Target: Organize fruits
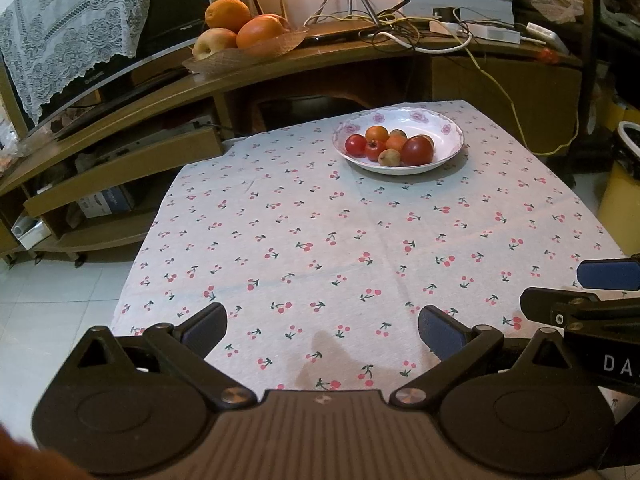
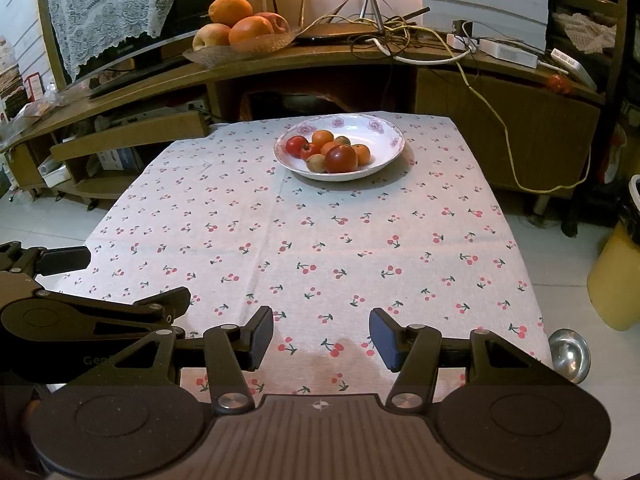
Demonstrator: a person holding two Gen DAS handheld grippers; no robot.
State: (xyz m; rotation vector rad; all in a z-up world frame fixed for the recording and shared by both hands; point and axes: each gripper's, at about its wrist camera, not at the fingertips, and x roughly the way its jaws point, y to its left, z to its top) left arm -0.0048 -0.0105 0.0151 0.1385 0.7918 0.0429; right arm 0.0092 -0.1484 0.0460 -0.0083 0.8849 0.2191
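Observation:
A white floral bowl point(image 1: 448, 130) point(image 2: 384, 136) stands at the far end of the cherry-print tablecloth point(image 1: 320, 240) point(image 2: 304, 240). It holds several small fruits: red tomatoes point(image 1: 417, 150) point(image 2: 341, 159), orange ones point(image 1: 377, 133) point(image 2: 322, 137) and small brownish ones point(image 1: 389, 157) point(image 2: 315, 163). My left gripper point(image 1: 322, 330) is open and empty over the near edge of the table. My right gripper point(image 2: 321, 338) is open and empty beside it. Each gripper shows at the edge of the other's view.
A wooden shelf unit behind the table carries a glass tray point(image 1: 224, 60) point(image 2: 216, 54) with oranges point(image 1: 227, 14) point(image 2: 231, 10) and an apple point(image 1: 214, 43) point(image 2: 211, 37), cables, and a lace-covered TV. A yellow bin point(image 2: 616, 276) and a metal bowl point(image 2: 570, 354) stand at the right.

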